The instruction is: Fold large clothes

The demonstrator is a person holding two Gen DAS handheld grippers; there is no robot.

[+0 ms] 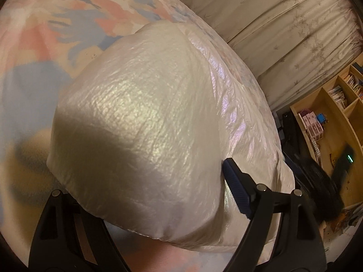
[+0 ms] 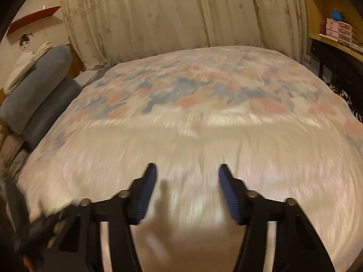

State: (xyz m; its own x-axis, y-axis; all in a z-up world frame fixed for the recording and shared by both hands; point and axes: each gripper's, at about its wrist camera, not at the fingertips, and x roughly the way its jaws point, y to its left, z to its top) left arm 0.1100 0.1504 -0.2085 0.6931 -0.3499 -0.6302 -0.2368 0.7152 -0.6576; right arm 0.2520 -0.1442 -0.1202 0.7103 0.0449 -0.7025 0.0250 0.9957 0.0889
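We find a shiny cream padded garment (image 1: 145, 117) lying on the bed, over a floral bedspread (image 1: 74, 22) in pink, blue and cream. The left gripper (image 1: 145, 195) has the garment's near fold bulging up between its fingers; only one blue pad (image 1: 236, 190) shows, the other is hidden by the cloth, so we cannot tell whether it pinches. The right gripper (image 2: 187, 192) hovers over the blurred garment (image 2: 181, 158), fingers spread and holding nothing. Cream curtains (image 2: 170, 11) hang behind the bed; a wooden shelf unit (image 1: 335, 104) stands beside it.
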